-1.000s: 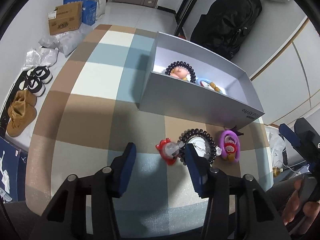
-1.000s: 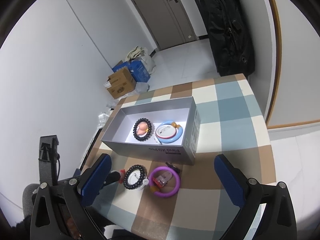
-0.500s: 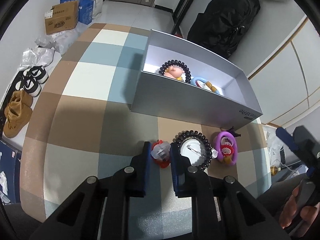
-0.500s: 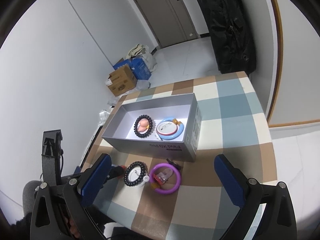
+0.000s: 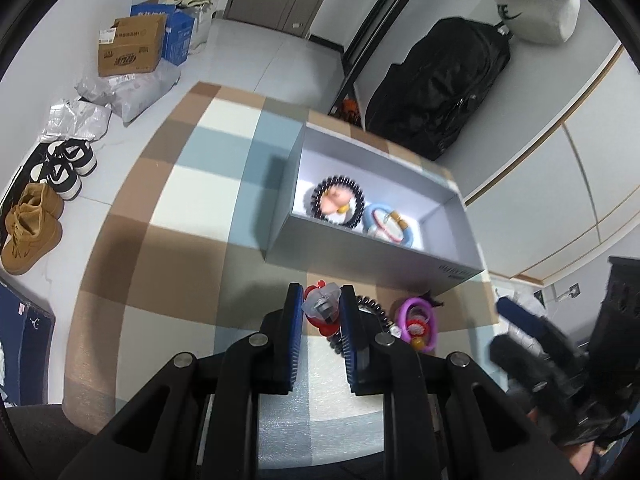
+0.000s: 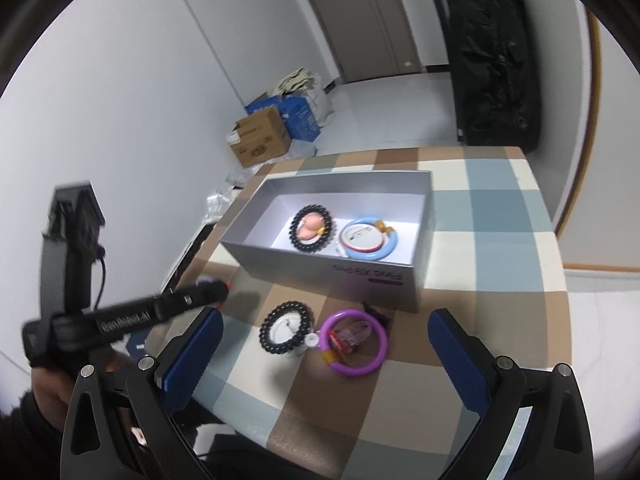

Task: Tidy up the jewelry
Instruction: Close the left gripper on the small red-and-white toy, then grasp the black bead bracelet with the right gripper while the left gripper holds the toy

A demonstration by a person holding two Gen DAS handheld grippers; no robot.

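Observation:
My left gripper (image 5: pixel 320 306) is shut on a red bracelet with a clear charm (image 5: pixel 320 308) and holds it above the checked table, in front of the grey box (image 5: pixel 360 252). In the box lie a black bead bracelet (image 6: pixel 311 228) and a blue-and-red bracelet (image 6: pixel 368 239). On the table before the box lie a second black bead bracelet (image 6: pixel 286 328) and a purple ring bracelet (image 6: pixel 354 342). My right gripper (image 6: pixel 326 356) is open and empty, just short of these two. The left gripper (image 6: pixel 208 292) also shows in the right wrist view.
A black backpack (image 5: pixel 440 80) stands behind the table. Cardboard and blue boxes (image 5: pixel 132 46), bags and shoes (image 5: pixel 32 224) lie on the floor to the left. The table's front edge (image 6: pixel 360 452) is close to my right gripper.
My left gripper closed on the red bracelet and has lifted it off the table toward the box. The right gripper has moved in closer to the table.

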